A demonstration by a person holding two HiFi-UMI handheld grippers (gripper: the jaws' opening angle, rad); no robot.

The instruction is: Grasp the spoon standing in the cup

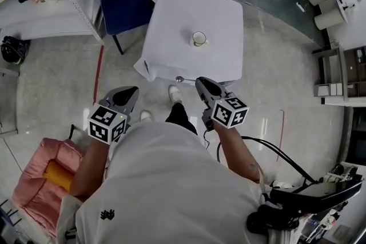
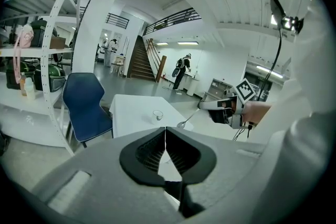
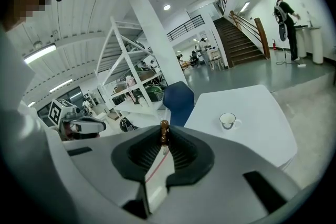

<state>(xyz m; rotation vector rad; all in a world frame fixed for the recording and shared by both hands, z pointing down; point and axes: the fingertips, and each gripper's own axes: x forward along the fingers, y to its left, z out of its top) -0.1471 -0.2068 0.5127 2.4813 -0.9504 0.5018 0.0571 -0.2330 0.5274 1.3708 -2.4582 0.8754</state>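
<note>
— How far along were you at that point?

— The grasp looked done to me. My right gripper (image 1: 201, 84) had its jaws nearly together, pinched on the handle of the spoon (image 1: 180, 78). The cup (image 1: 199, 38) stood alone on the table (image 1: 171, 14) with nothing in it, well apart from the spoon. I saw nothing left to do but keep hold of it.

— Where was the spoon, then?

— In the air in front of me, around the near edge of the table, not resting on anything.

— And how did it lie?

— Its long axis ran out from my jaw tips toward my left. The bowl was the far, lower end and the handle slanted up into the pads, so it was tilted rather than upright.

— The other hand?

— My left gripper (image 1: 132, 91) was closed, tips touching, holding nothing.
</note>
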